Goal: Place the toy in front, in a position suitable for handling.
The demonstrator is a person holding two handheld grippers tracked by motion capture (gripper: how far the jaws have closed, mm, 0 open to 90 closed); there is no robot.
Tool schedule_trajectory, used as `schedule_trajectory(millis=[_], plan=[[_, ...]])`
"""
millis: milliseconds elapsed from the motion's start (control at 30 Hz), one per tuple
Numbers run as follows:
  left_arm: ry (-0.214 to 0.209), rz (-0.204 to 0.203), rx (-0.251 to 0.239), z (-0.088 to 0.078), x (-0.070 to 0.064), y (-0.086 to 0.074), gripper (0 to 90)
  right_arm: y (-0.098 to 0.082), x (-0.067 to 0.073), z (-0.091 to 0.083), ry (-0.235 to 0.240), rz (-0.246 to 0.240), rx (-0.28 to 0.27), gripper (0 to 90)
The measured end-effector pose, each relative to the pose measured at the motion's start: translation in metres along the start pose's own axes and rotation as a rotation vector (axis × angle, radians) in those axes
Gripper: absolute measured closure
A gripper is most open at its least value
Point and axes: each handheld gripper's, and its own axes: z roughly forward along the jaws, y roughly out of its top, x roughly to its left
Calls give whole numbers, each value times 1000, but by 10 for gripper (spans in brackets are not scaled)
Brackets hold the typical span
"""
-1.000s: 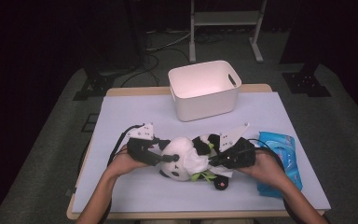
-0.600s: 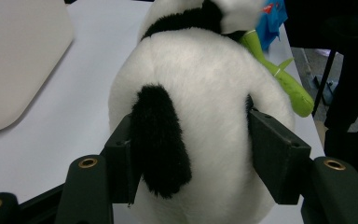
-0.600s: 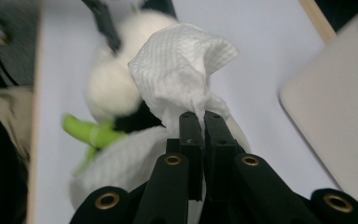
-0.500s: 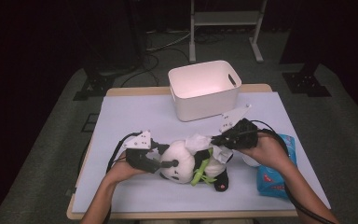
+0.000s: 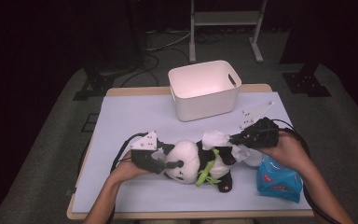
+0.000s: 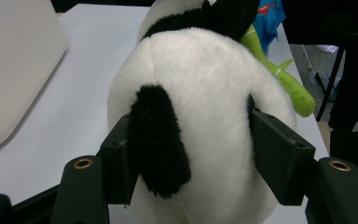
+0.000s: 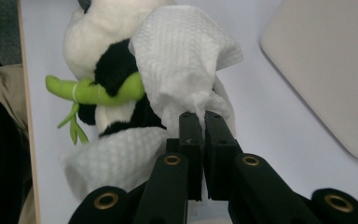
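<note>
Since the earlier frames the right gripper (image 5: 235, 138) has lifted away from the blue tissue pack (image 5: 278, 178) and swung over the toy, carrying a white tissue (image 7: 182, 60) with it, while the left gripper (image 5: 168, 164) has stayed put at the toy's head, its jaws just having eased a little wider. That gripper's pads now bracket the stuffed panda (image 6: 200, 112) on both sides of the head, one pad beside a black ear, resting against the plush. The right gripper's jaws are pressed together on a twisted corner of the tissue, which drapes over the panda's shoulder. To wipe well, I'd judge it best to keep the head steadied and drag the tissue in short strokes along the fur without letting the corner slip. The panda lies on its side on the white mat (image 5: 121, 116), in front of the white bin (image 5: 205, 88), hugging a green bamboo sprig (image 7: 93, 91); its fur looks soft, white with black limbs.
</note>
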Motion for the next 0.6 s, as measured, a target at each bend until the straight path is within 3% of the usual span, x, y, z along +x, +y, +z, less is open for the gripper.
schedule_trajectory(millis=[600], plan=[[-7, 25, 17, 7, -2, 7, 335, 49, 15, 56, 143, -49, -86, 862]])
